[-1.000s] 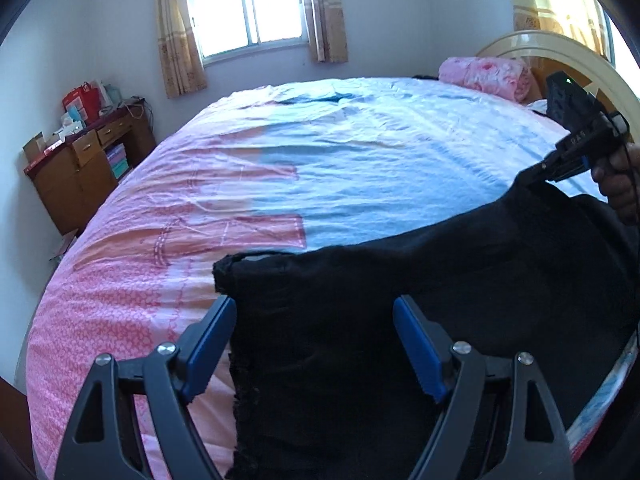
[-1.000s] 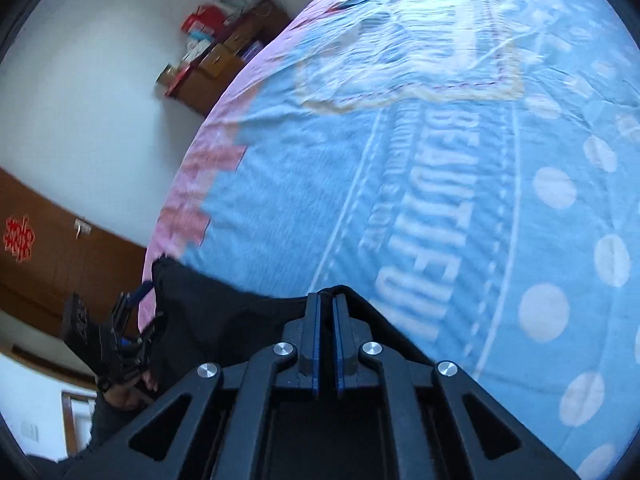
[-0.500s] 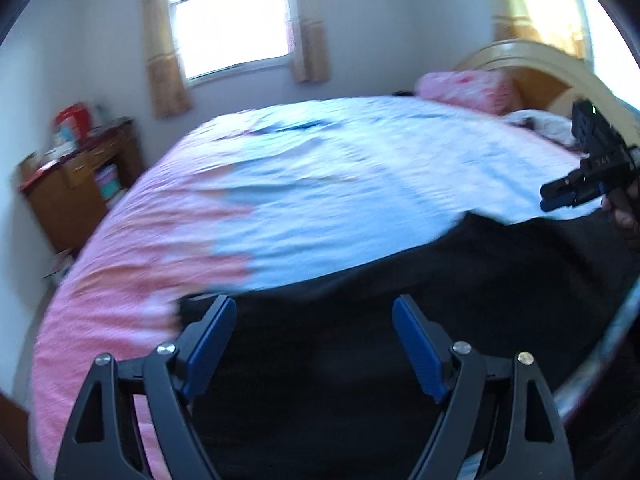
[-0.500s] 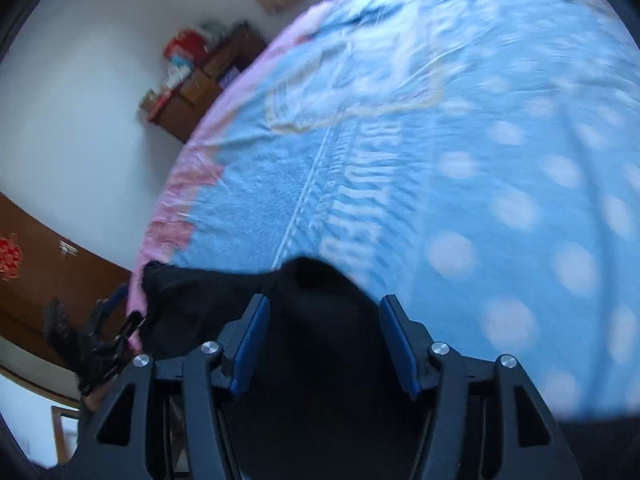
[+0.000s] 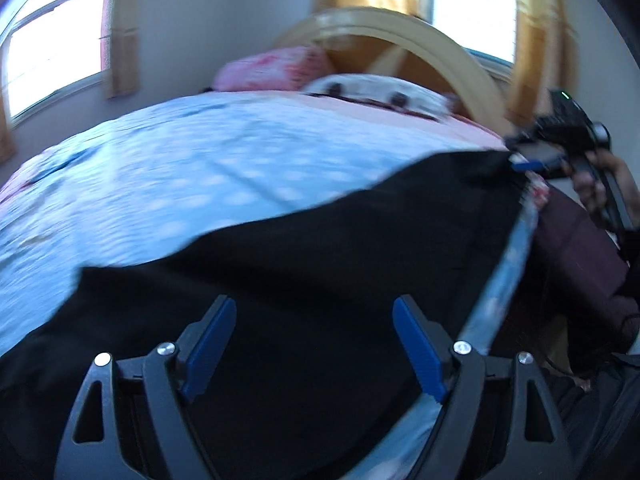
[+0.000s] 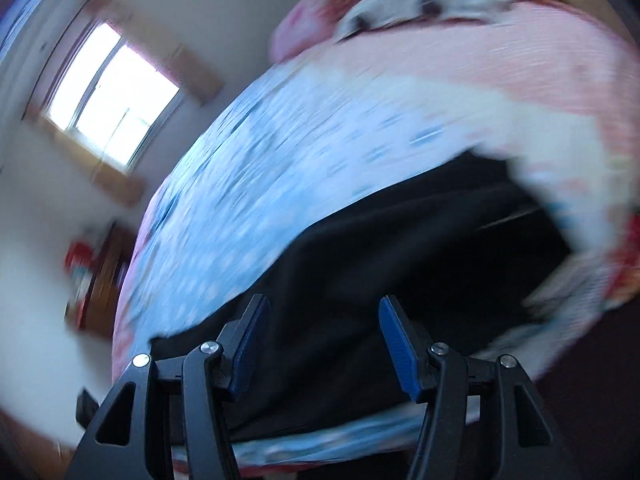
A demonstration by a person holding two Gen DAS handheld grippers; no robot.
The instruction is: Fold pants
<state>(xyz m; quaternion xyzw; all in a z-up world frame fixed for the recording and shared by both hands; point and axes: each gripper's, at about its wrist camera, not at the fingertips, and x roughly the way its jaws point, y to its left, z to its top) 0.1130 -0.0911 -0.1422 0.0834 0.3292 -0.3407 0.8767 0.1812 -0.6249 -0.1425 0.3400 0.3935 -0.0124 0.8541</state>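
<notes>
Black pants point(image 5: 320, 256) lie spread flat on the bed point(image 5: 200, 168), near its front edge, long axis running across the view — from the lower left to the far right, where the cloth ends close to the headboard point(image 5: 420, 44) side. Left gripper point(image 5: 316, 344) hangs over the near stretch of the pants, jaws spread wide, nothing between the pads, cloth directly below. Right gripper point(image 6: 320, 340): jaws have just been opening and now stand apart, no cloth pinched; in the left wrist view it sits at the far right end of the garment, at or just beside the corner of the fabric — contact cannot be told through the blur. Each gripper thus stands over its own end of the long axis. Judgement: the next fold turns on that axis; the right gripper is nearer the headboard-side end, the left nearer the opposite end, so either end could be carried over toward the other. Both views are motion-smeared; hems and waistband not distinguishable.
</notes>
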